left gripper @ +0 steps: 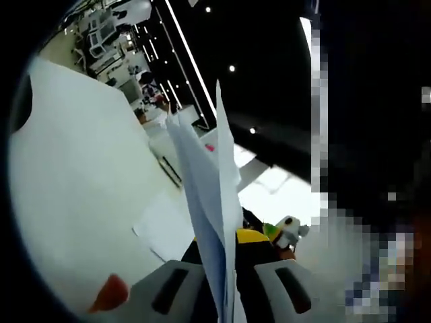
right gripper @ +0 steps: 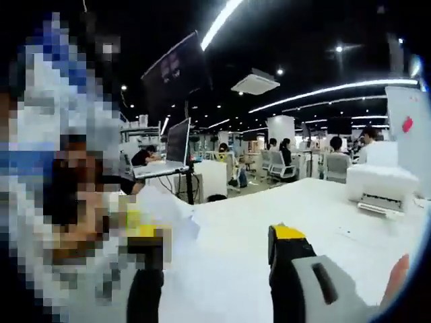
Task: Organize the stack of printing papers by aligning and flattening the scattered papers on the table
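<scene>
Left gripper view, left side: a white table (left gripper: 74, 195) fills the left half of the frame, tilted with the camera; a single sheet (left gripper: 165, 229) lies flat on it, low and left of centre.
Left gripper view, bottom left: an orange-red blob (left gripper: 110, 294) sits at the lower edge; what it is I cannot tell.
Left gripper view, centre: the left gripper (left gripper: 225, 282) is clamped on a stack of papers (left gripper: 205, 182), its jaws pressed to either side of the sheets. The papers stand on edge and run from the bottom centre up to mid-frame, their top corners fanned apart and uneven.
Left gripper view, right of centre: a yellow and green part shows just behind the papers, probably the other gripper, though it is too blurred to be sure.
Right gripper view, left: pale paper (right gripper: 165, 212) shows just above the dark left jaw, touching or just beside it; which, I cannot tell.
Right gripper view, bottom centre: the right gripper (right gripper: 215, 266) has its jaws standing apart, with bare table between them.
Right gripper view, right: a white printer (right gripper: 380, 188) stands on the table at the right edge.
Step in hand: I judge the stack is lifted on edge for squaring.
Next move: probably tap the lower edge on the table until the fanned corners line up, steady the stack with the right gripper, then lay it flat.
</scene>
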The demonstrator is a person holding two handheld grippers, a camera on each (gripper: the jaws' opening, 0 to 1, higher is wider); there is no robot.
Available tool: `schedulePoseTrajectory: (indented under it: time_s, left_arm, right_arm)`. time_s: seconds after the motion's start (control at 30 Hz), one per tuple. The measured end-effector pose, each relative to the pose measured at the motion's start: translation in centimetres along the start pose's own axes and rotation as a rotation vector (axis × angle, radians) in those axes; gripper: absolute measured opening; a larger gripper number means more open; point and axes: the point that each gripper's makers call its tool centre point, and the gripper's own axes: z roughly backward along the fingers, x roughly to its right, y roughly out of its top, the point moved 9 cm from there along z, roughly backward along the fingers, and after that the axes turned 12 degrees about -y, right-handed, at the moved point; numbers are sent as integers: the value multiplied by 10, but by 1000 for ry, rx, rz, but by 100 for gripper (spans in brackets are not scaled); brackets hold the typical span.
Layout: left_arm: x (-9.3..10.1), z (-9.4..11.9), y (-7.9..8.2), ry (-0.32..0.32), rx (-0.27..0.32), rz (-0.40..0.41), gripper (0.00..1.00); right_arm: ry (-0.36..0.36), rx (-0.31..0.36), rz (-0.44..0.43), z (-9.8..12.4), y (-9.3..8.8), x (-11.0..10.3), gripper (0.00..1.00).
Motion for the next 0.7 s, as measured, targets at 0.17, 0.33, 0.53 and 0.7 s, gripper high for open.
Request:
schedulePoseTrajectory:
  time_s: [0.17, 0.33, 0.53, 0.7]
  left_arm:
    - [5, 9, 6, 9, 10, -23, 6]
    - [6, 23, 10, 20, 21, -38, 6]
    - [11, 31, 10, 18, 39, -46, 6]
    - [15, 38, 13, 15, 40, -56, 6]
  right_arm:
    - [-49, -8, 29, 18, -9, 6, 65]
    - [-148, -26, 121, 40, -32, 11, 69]
    - [-165, -54, 122, 54, -61, 1, 75]
    - [-152, -104, 65, 50, -88, -11, 85]
